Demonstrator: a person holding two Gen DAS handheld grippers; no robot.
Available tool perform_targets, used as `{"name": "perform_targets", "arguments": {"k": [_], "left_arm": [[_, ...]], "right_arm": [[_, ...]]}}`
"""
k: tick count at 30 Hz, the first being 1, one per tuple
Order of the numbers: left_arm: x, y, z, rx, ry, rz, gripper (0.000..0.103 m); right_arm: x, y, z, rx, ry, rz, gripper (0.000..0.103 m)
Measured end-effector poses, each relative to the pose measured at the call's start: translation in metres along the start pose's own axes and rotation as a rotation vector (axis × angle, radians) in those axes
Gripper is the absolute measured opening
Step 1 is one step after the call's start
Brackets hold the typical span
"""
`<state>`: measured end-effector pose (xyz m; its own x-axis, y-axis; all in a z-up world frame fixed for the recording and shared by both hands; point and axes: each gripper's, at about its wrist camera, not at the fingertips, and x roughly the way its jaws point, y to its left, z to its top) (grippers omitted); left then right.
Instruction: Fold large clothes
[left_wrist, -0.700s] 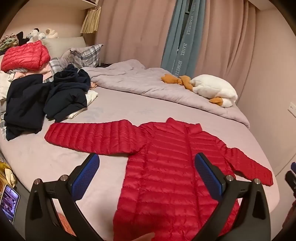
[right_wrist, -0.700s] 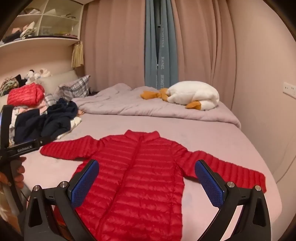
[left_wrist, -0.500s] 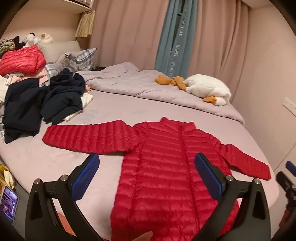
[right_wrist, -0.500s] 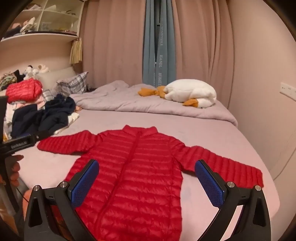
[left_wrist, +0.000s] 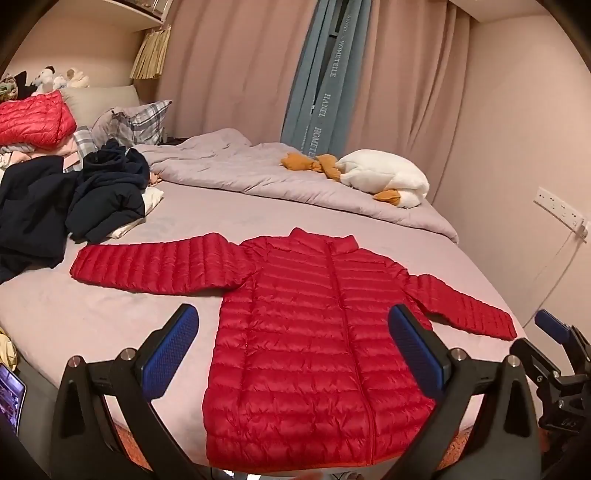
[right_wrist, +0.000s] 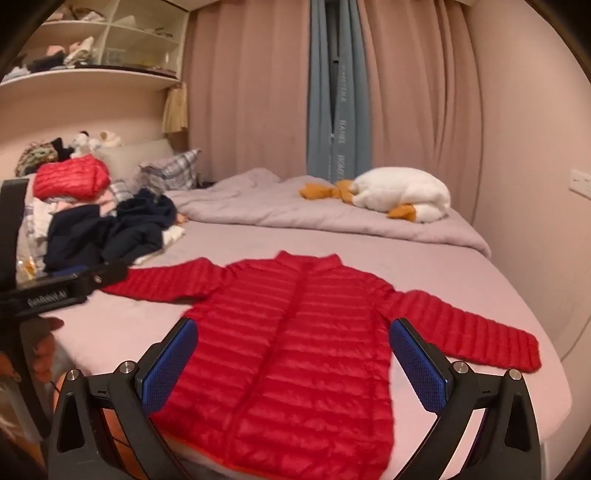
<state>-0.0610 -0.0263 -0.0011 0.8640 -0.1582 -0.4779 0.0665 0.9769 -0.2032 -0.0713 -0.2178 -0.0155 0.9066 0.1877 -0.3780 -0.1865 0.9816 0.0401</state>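
While the left gripper (left_wrist: 293, 349) hangs above the near edge of the bed (left_wrist: 110, 314) with its blue pads (left_wrist: 168, 356) spread wide and nothing between them, the red jacket (left_wrist: 314, 332) lies flat on the sheet, front side up, collar toward the far edge and hem reaching the near edge. Its sleeves stretch out to either side, one toward the left edge, the other toward the right edge. Near the left edge sits a heap of dark clothes (left_wrist: 74, 199), and behind it a second red jacket (left_wrist: 33, 120) rests on a pile. A grey blanket (left_wrist: 277, 177) is bunched along the far edge, with a white and orange stuffed toy (left_wrist: 384, 177) on it by the far right corner. At the right side of this view the right gripper (left_wrist: 554, 332) shows in part.

From the right wrist view, the right gripper (right_wrist: 293, 360) likewise has its pads (right_wrist: 419, 365) standing fully apart, holding nothing, above the lower part of the red jacket (right_wrist: 295, 332), which looks slightly blurred. The left gripper (right_wrist: 62, 286) enters at the left side, just over the end of the jacket's left-side sleeve; whether it touches the sleeve I cannot tell. Pink curtains (right_wrist: 424, 92) with a blue strip hang beyond the bed (right_wrist: 461, 266).
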Motion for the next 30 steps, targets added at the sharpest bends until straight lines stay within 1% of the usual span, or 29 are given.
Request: {"name": "perform_targets", "arguments": {"k": [5,11,13,17,23,30], "left_arm": [[-0.008,0.002,0.001,-0.014,-0.014,-0.032,0.103],[-0.012,0.007,0.008,-0.034,-0.032,-0.04,0.103],[-0.011,0.009,0.011,-0.04,-0.032,-0.036,0.103],[-0.003,0.011,0.017,-0.044,-0.019,-0.042,0.103],[-0.001,0.013,0.031,-0.048,-0.037,-0.049,0.103],[0.018,0.008,0.044,-0.022,-0.004,-0.056,0.102]], "right_arm": [[0.007,0.015,0.006,0.019,-0.027,0.057,0.102],[0.019,0.026,0.017,0.033,-0.069,0.028,0.102],[0.018,0.028,0.015,0.04,-0.083,0.021,0.102],[0.021,0.028,0.022,0.057,-0.094,0.044,0.102],[0.029,0.029,0.038,0.04,-0.111,0.053,0.102],[0.043,0.018,0.044,0.096,-0.087,0.056,0.102]]}}
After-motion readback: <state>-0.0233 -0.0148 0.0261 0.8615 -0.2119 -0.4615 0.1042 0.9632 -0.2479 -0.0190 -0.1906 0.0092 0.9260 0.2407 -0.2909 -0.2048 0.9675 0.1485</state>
